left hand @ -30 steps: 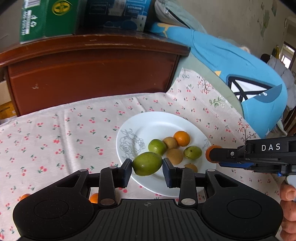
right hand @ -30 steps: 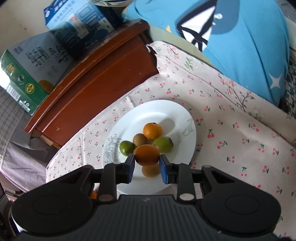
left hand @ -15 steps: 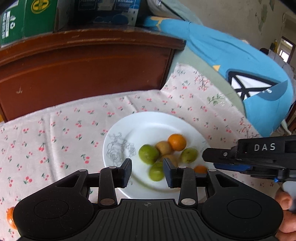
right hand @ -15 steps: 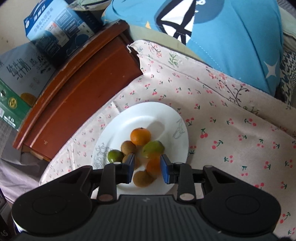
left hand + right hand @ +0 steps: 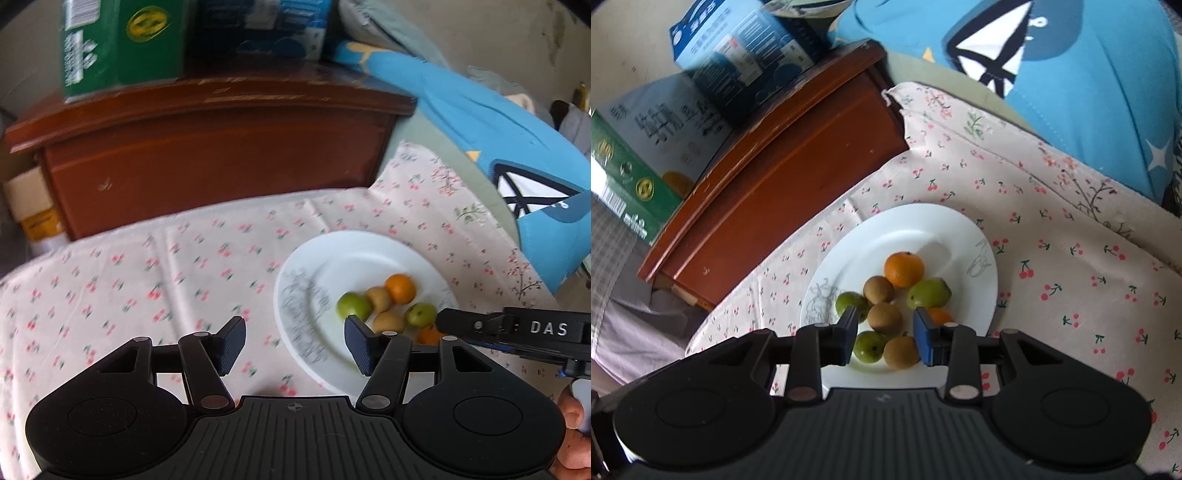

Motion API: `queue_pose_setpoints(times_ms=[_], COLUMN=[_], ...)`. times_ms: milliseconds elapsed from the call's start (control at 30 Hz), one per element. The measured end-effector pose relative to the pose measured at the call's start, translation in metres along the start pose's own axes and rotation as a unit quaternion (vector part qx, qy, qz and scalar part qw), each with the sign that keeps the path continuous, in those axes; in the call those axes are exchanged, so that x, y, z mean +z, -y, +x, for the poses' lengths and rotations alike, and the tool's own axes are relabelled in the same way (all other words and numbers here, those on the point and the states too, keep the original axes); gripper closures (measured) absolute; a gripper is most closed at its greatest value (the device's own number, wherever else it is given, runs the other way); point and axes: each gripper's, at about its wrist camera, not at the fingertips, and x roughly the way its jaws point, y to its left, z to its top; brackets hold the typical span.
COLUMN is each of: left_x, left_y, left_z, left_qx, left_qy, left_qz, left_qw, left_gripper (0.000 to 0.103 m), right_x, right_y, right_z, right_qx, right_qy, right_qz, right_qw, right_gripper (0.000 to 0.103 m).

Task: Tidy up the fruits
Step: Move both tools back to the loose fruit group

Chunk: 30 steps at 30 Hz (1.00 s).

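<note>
Released since a second ago: a green fruit from the left gripper [image 5: 291, 345] and an orange from the right gripper [image 5: 884, 339], both now lying on the plate [image 5: 960, 229]. Left jaws spread wide with nothing between them, swung aside over the cherry-print cloth [image 5: 147, 266], plate now off toward the right jaw. Right jaws moderately apart and holding nothing, hovering just above the near part of the pile, likely only clearing away after the drop.

On the plate, seen from the right wrist: large orange [image 5: 904, 268] at the far side, brown fruit [image 5: 878, 290] beside it, green fruit [image 5: 929, 293] to its right, another green one [image 5: 851, 302] by the left jaw, a second brown fruit [image 5: 884, 317] in the middle, a third green one [image 5: 868, 346] and a third brown one [image 5: 901, 352] nearest, small orange [image 5: 940, 315] half hidden behind the right jaw. All clustered, touching, away from the rim, probably so nothing rolls off.

Beyond the cloth, a brown wooden cabinet [image 5: 221, 147] carrying a green box [image 5: 110, 44] and a blue box [image 5: 738, 48]; blue bedding [image 5: 1089, 92] to the right.
</note>
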Motion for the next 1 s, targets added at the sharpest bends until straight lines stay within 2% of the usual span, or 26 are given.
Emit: queue_pose_setpoints(times_ms=[233,533,1000], left_x=[-0.005,-0.012,-0.023], left_y=[-0.016,-0.046,-0.074], left_z=[-0.017,-0.035,-0.043], left_qx=[0.033,0.044,0.062], left_qy=[0.000,-0.009,-0.022], left_qz=[0.020,-0.007,-0.034], left_qw=[0.9993,0.9990,0.9973], left_gripper=[0.044,0.043,0.043], right_x=[-0.010,-0.029,-0.053], right_y=[-0.010,-0.031,-0.044], right_z=[0.002,0.001,0.003], right_qx=[0.012,0.034,0.040], right_qy=[-0.020,-0.039,-0.070], right_qz=[-0.029,-0.095,-0.127], right_qw=[0.999,0.994,0.989], right_gripper=[0.066,0.066,0.066])
